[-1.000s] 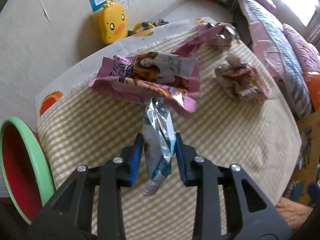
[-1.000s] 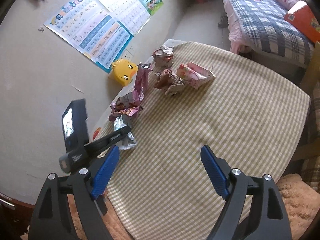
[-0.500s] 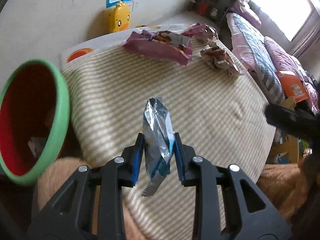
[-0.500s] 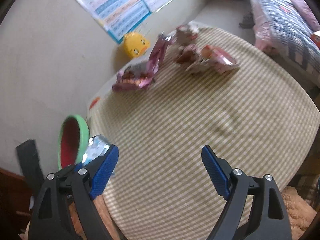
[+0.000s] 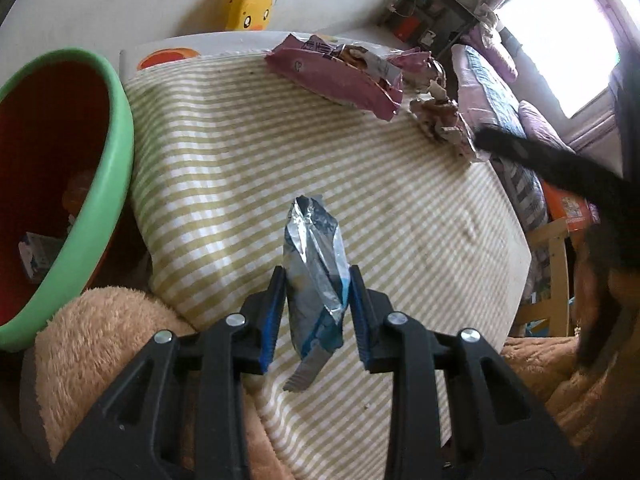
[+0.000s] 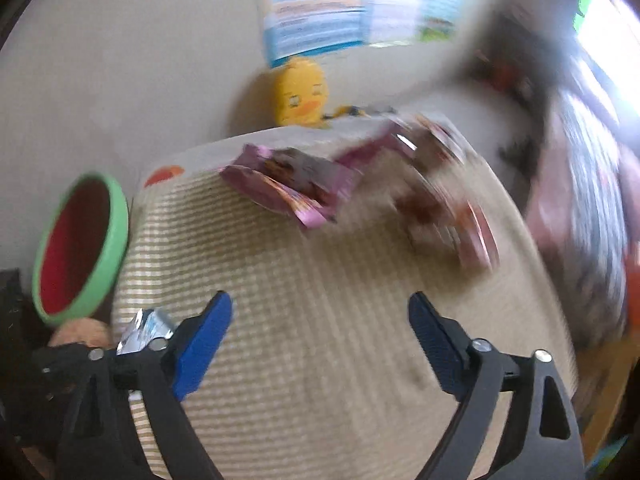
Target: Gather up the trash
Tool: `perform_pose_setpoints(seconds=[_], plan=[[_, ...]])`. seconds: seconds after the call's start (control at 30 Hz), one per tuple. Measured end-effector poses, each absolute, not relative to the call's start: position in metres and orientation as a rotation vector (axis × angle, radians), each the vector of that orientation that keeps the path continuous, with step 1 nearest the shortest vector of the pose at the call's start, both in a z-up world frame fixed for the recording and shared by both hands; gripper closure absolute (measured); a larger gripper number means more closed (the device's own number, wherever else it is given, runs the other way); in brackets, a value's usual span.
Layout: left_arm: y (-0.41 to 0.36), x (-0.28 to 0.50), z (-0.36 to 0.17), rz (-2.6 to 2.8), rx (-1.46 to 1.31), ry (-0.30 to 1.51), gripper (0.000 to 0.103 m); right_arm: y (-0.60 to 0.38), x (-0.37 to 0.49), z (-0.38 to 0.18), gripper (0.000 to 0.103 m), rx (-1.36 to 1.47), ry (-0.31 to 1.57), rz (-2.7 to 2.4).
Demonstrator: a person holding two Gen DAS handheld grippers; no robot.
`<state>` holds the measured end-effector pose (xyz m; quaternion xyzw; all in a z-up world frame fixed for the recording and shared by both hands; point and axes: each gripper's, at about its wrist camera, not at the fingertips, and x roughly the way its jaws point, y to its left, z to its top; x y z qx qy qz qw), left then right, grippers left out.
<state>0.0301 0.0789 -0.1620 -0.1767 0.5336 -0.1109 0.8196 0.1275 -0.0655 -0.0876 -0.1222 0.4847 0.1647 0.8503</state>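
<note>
Left gripper clamped on a wrapper; right gripper, though blurred, seemingly spread wide.

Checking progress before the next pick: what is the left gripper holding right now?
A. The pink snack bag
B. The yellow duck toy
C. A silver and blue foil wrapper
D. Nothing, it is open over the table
C. In the left wrist view the left gripper is shut on the silver and blue foil wrapper, while the pink snack bag lies on the checked tablecloth beyond.
</note>
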Motion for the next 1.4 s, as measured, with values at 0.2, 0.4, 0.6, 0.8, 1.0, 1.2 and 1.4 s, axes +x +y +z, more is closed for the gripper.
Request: perform_pose_setpoints(seconds=[0.2, 0.4, 0.6, 0.8, 1.0, 1.2, 1.4], plan=[[0.079, 0.03, -0.163, -0.251, -0.388, 1.13, 0.073, 0.012, 0.187, -0.114, 0.015, -0.607, 1.066, 0.433], [0.079, 0.032, -0.165, -0.254, -0.382, 1.134, 0.073, 0.043, 0.228, -0.157, 0.015, -0.742, 1.135, 0.388], [0.079, 0.033, -0.166, -0.253, -0.38, 1.135, 0.073, 0.039, 0.24, -0.179, 0.062, -0.784, 1.183, 0.324], [0.075, 0.033, -0.168, -0.246, -0.358, 1.138, 0.073, 0.006, 0.208, -0.16, 0.096, -0.597, 1.162, 0.353], [0.071, 0.034, -0.168, -0.234, -0.342, 1.14, 0.073, -0.049, 0.154, -0.139, 0.097, -0.398, 1.208, 0.349], [0.063, 0.035, -0.169, -0.223, -0.299, 1.142, 0.072, -0.089, 0.086, -0.141, 0.096, -0.313, 1.277, 0.347], [0.059, 0.035, -0.168, -0.207, -0.268, 1.139, 0.071, -0.099, 0.065, -0.146, 0.064, -0.204, 1.293, 0.383]])
